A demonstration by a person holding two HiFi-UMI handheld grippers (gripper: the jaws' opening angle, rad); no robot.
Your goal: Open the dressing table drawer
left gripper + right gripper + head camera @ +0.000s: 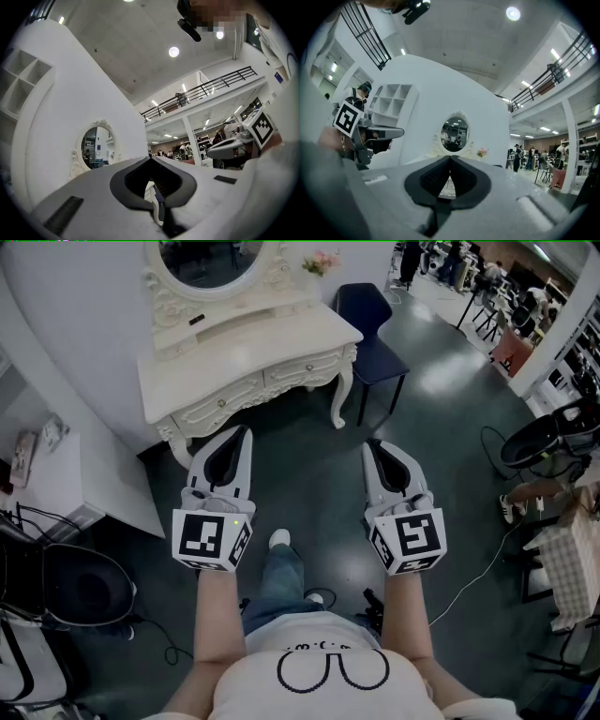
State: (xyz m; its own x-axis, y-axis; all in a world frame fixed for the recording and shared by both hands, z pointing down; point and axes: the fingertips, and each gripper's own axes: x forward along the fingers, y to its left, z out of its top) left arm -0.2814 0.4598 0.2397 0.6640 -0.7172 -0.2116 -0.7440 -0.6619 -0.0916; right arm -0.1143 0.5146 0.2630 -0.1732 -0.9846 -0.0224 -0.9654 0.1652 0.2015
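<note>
A cream carved dressing table point(244, 343) with an oval mirror point(208, 261) stands against the white wall ahead; its two front drawers point(267, 381) are closed. My left gripper point(246, 431) hangs short of the table's front left, shut and empty. My right gripper point(368, 443) is level with it further right, near the table's right leg, also shut with nothing between its tips. In the right gripper view the mirror point(454, 133) shows above the closed jaws point(450, 158). From the left gripper view the mirror point(96, 145) sits off to the left of the closed tips point(150, 158).
A dark blue chair point(373, 329) stands at the table's right end. A white cabinet point(84, 484) and a black chair point(70, 587) are at my left. Cables and furniture crowd the right side point(553, 521). My own legs and shoes point(279, 559) are below the grippers.
</note>
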